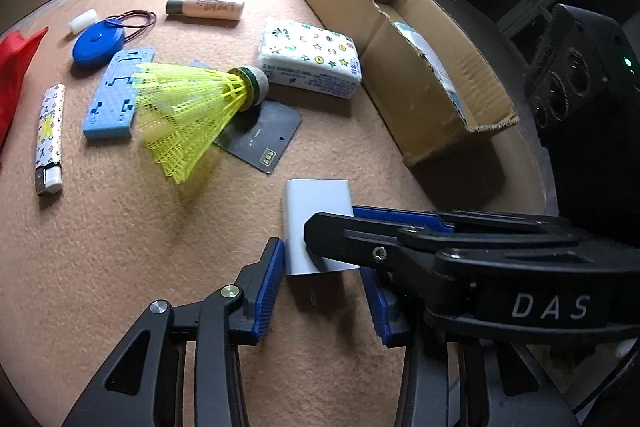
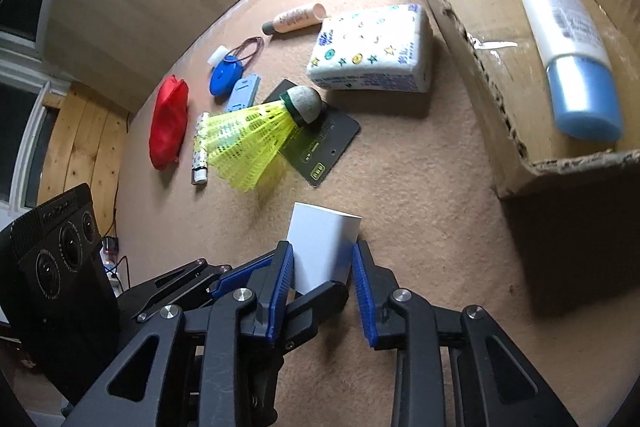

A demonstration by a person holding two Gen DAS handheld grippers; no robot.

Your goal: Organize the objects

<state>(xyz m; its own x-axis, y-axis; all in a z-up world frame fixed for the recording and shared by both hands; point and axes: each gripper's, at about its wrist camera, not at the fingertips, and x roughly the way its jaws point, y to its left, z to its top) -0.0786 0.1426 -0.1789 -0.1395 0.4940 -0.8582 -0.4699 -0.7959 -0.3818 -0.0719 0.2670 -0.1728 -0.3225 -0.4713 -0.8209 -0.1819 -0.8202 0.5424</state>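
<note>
Cardboard box (image 2: 472, 39) holds only a lotion tube (image 2: 568, 43); both sets of jaws pinch the white charger block (image 1: 316, 223), other clutter still on the tabletop (image 1: 100, 267).

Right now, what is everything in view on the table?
White rectangular block: 1, white, nearest, between the tools.
Plastic shuttlecock: 1, yellow, centre, tip on card.
Flat card: 1, black, under shuttlecock tip.
Patterned tissue pack: 1, white, beside box.
Open cardboard box: 1, brown, right.
Squeeze tube: 1, white, blue cap, inside box.
Slim tube: 1, peach, dark cap, far side.
Round case: 1, blue, far left.
Small piece: 1, white, beside round case.
Elastic loop: 1, dark, beside round case.
Flat plastic piece: 1, blue, left of shuttlecock.
Patterned lighter: 1, white, left.
Cloth: 1, red, left edge.
Left tool, right tool: 2, black, blue pads, gripping the block.
</note>
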